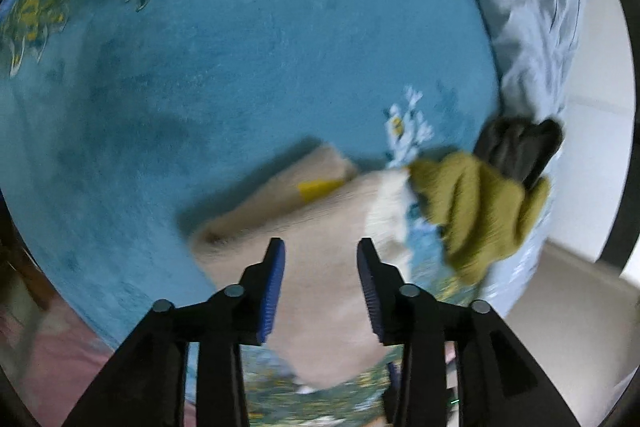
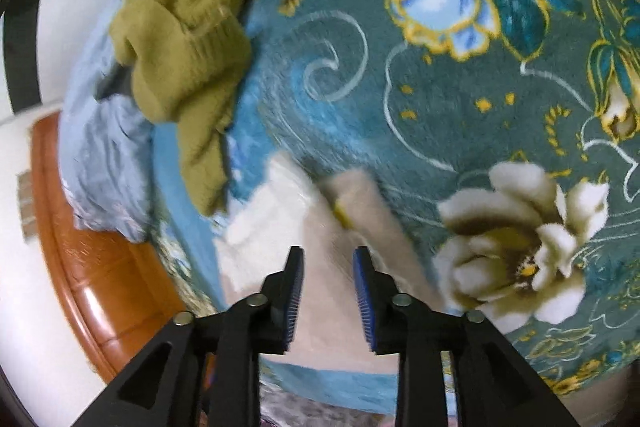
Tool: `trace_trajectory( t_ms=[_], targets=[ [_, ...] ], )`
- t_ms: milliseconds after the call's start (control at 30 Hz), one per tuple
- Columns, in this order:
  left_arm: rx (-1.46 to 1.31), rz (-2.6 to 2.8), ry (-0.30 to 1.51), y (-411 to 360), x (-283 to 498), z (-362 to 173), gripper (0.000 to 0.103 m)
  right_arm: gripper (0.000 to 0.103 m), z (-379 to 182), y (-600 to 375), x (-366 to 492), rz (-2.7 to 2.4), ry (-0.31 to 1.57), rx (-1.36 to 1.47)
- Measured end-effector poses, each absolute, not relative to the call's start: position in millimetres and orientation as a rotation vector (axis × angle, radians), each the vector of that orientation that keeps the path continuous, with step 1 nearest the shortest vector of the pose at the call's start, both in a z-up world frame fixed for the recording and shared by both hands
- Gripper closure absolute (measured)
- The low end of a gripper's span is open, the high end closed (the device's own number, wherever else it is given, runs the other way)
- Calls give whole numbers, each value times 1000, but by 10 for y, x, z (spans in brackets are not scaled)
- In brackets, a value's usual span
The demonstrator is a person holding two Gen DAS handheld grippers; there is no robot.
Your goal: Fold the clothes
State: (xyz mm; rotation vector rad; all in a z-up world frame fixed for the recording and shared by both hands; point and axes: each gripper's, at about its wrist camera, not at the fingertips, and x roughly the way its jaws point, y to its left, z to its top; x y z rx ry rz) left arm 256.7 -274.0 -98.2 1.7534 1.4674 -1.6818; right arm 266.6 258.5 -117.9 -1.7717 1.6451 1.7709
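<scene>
Tongs (image 1: 321,247) apart over blurred beige garment (image 1: 328,291), yellow tag (image 1: 320,188) showing.

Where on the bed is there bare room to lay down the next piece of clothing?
The widest bare stretch is the plain teal blanket beyond and left of the beige garment. It is crowded on the other side, where the olive sweater, a dark garment and the rumpled grey-blue bedding bunch together.

Motion blur smeared the beige garment (image 1: 328,259); a dark item (image 1: 516,147) at two o'clock lay half-hidden behind the olive sweater (image 1: 476,207).
</scene>
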Motion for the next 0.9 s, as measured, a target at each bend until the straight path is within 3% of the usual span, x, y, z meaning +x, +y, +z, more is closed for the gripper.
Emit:
trace_trajectory(
  t_ms=[67, 133, 267, 533, 567, 600, 667, 767, 867, 900],
  targets=[
    [1822, -1716, 1368, -2644, 2461, -1037, 57, 61, -1250, 2488, 2634, 1767, 1587, -1830],
    [1903, -1787, 1217, -2518, 2319, -1084, 49, 60, -1316, 2377, 2580, 1772, 1497, -1896],
    [2036, -1887, 952, -2307, 2089, -1216, 48, 60, -1398, 2234, 2457, 1787, 1373, -1978],
    [2111, -1906, 969, -2160, 1978, -1479, 50, 58, -1453, 2152, 2279, 1794, 1271, -2010],
    [2102, -1906, 959, -2167, 1996, -1475, 58, 60, -1443, 2141, 2273, 1792, 1257, -2011],
    [2092, -1906, 949, -2175, 2014, -1470, 75, 61, -1429, 2133, 2268, 1789, 1244, -2008],
    [2074, -1906, 929, -2190, 2051, -1461, 90, 71, -1386, 2125, 2268, 1801, 1243, -1982],
    [2041, -1954, 934, -2198, 2137, -1392, 95, 83, -1325, 2094, 2271, 1833, 1252, -1960],
    [2003, -2019, 959, -2217, 2236, -1240, 97, 86, -1226, 2046, 2281, 1892, 1277, -1956],
    [1975, -2038, 985, -2264, 2296, -1172, 103, 87, -1169, 2042, 2297, 1922, 1293, -1943]
  ],
)
